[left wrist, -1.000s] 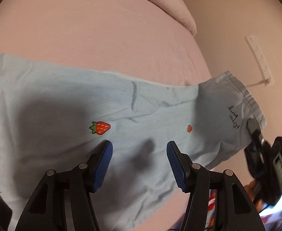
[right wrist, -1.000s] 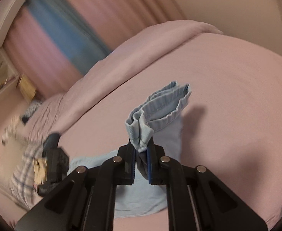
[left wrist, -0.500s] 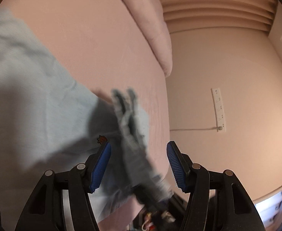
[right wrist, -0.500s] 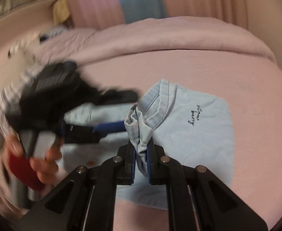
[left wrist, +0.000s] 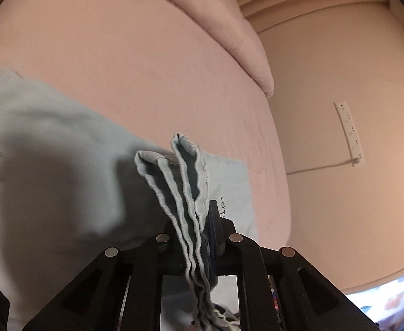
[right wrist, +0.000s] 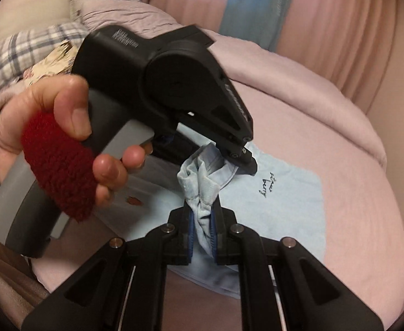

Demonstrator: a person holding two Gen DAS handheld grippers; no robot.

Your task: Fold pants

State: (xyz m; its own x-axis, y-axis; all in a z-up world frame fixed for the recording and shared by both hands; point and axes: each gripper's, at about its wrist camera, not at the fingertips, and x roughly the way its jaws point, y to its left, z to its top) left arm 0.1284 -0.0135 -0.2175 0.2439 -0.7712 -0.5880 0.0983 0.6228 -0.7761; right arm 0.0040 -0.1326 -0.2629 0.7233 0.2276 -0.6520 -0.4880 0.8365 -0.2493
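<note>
Light blue pants [right wrist: 287,193] with a small strawberry print and black script lie on the pink bed [right wrist: 361,207]. My right gripper [right wrist: 202,234] is shut on a bunched hem of the pants, lifted off the bed. My left gripper [right wrist: 246,162], held by a hand, is shut on the same bunch just above. In the left wrist view my left gripper [left wrist: 196,237] clamps the layered hem edges [left wrist: 174,176], with the rest of the pants [left wrist: 50,171] spread to the left.
A pink duvet [left wrist: 229,22] is piled at the far side of the bed. A wall with a power strip [left wrist: 349,132] is on the right. A plaid cloth [right wrist: 23,52] and curtains [right wrist: 257,5] lie beyond the bed.
My left gripper swung right from over the spread pants and closed on the bunched hem. My right gripper kept its grip and carried the hem toward the left gripper.
</note>
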